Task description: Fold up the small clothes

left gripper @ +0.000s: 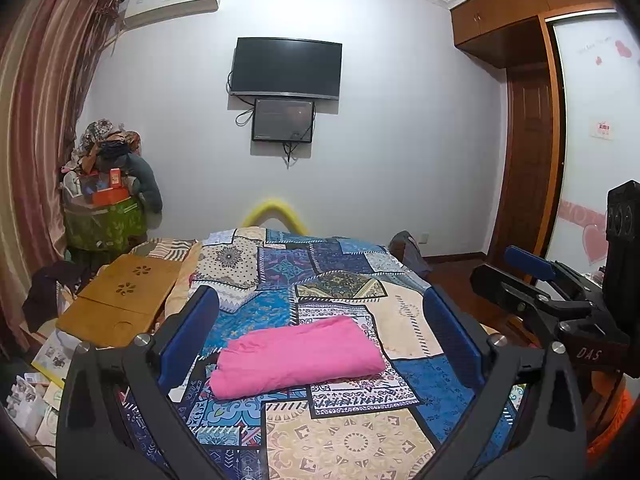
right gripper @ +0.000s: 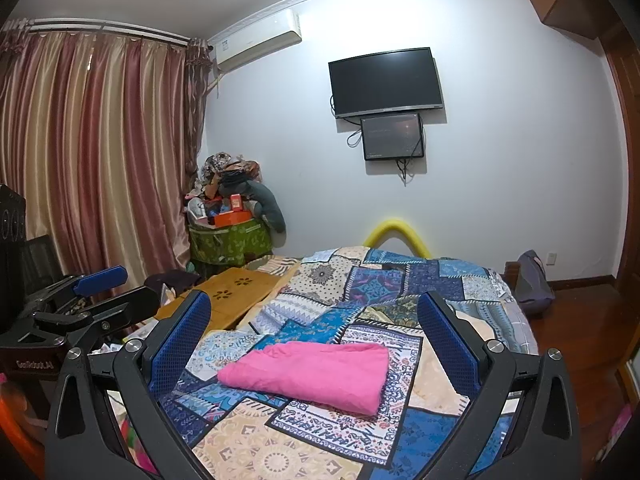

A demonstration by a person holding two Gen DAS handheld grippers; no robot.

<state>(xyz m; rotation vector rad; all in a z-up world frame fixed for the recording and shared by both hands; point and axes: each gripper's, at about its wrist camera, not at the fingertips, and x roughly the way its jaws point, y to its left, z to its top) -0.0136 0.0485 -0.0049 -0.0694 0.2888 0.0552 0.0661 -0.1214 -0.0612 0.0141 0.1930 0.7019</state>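
Both my left hand-held gripper (left gripper: pixel 320 320) and right hand-held gripper (right gripper: pixel 316 324) hang released and empty over the pink garment (left gripper: pixel 296 356), folded on the patchwork bed (left gripper: pixel 348 440), looks soft, light, floppy, so I'd pinch an edge corner.

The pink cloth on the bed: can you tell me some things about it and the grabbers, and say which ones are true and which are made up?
1. The pink cloth lies folded on the patchwork bedspread. True.
2. The left gripper is squeezing the pink cloth. False: it is open, and the cloth lies between its blue pads untouched.
3. The right gripper is open too. True.
4. The television on the wall is showing a cartoon. False: its screen is dark.
5. A wooden tray lies on the bed beside the curtain side. True.
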